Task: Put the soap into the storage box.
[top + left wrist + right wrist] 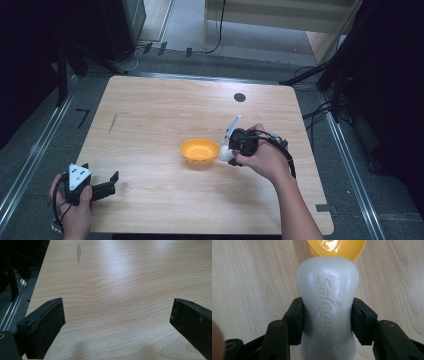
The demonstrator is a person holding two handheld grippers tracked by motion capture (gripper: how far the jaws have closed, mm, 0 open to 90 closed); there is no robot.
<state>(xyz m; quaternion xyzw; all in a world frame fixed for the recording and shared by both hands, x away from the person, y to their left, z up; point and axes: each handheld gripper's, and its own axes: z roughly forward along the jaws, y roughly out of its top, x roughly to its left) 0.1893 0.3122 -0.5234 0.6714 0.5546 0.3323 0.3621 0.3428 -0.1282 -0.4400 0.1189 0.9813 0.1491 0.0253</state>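
A white bar of soap (328,307) with raised lettering sits between the jaws of my right gripper (327,320), which is shut on it and points down. The high view has the right gripper (231,150) holding the soap (224,154) just right of an orange bowl (200,152) with small holes in its bottom. The bowl's rim (337,250) lies right past the soap's far end in the right gripper view. My left gripper (112,182) rests at the table's near left corner, open, with bare wood between its fingers (45,327).
The wooden table (150,115) has a dark round mark (240,97) near its far edge and a faint grey streak (78,252) at the left. Metal rails and dark stands border the table on both sides.
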